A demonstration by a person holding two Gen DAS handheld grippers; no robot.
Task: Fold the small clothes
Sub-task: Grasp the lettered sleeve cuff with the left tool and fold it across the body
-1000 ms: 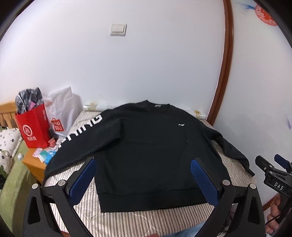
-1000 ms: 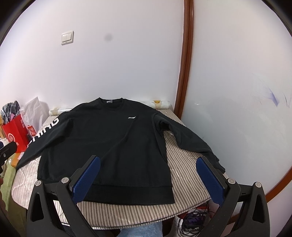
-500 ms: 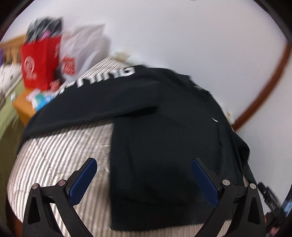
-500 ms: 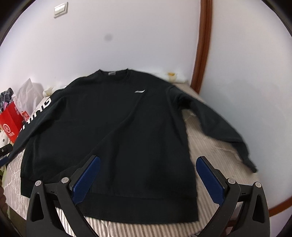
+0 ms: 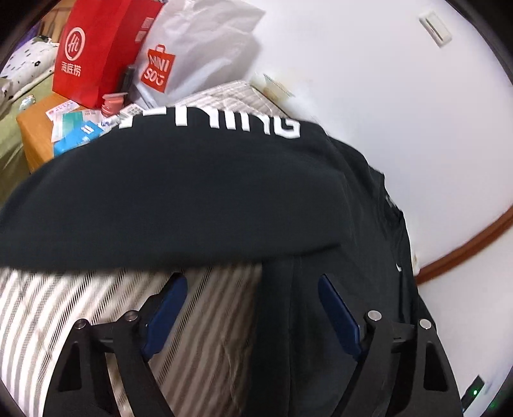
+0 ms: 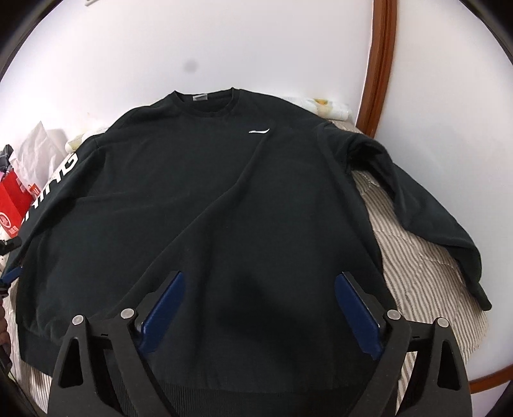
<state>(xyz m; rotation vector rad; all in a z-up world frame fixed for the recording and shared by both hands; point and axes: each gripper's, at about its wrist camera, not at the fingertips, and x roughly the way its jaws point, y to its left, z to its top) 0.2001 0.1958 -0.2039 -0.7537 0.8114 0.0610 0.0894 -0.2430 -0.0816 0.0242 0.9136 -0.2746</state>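
Black sweatshirt (image 6: 224, 205) lies flat, front up, on the striped bed cover (image 6: 426, 288). Collar at the far end by the white wall (image 6: 224, 41), hem band at the near edge. Small white logo (image 6: 259, 131) on the chest, grey neck label (image 6: 200, 97) inside the collar. Both sleeves are spread out to the sides: the one on the left of the right wrist view carries white lettering (image 5: 224, 122), the plain one (image 6: 426, 211) angles out toward the wooden door frame (image 6: 380, 64).

Right gripper (image 6: 259, 308) hangs low over the lower torso, fingers (image 6: 163, 308) wide apart, jaws have just been closing a bit, nothing clamped; fabric is under them, pads not pressing on it.

Left gripper (image 5: 251, 311) sits over the sweatshirt's side edge just below the lettered sleeve: one finger (image 5: 166, 308) over bare striped cover, the other (image 5: 340, 316) over black fabric. Jaws partly open, have just been closing, edge of the torso between them but not pinched. View is motion-blurred, so contact with the cloth is hard to call.

Beyond the lettered sleeve: red paper bag (image 5: 96, 48), white shopping bag (image 5: 195, 48) with an orange logo, and a small wooden bedside table (image 5: 35, 128) with loose packets on it. Light switch (image 5: 436, 27) on the wall. Rolled white cloth (image 6: 323, 107) against the wall past the plain shoulder.
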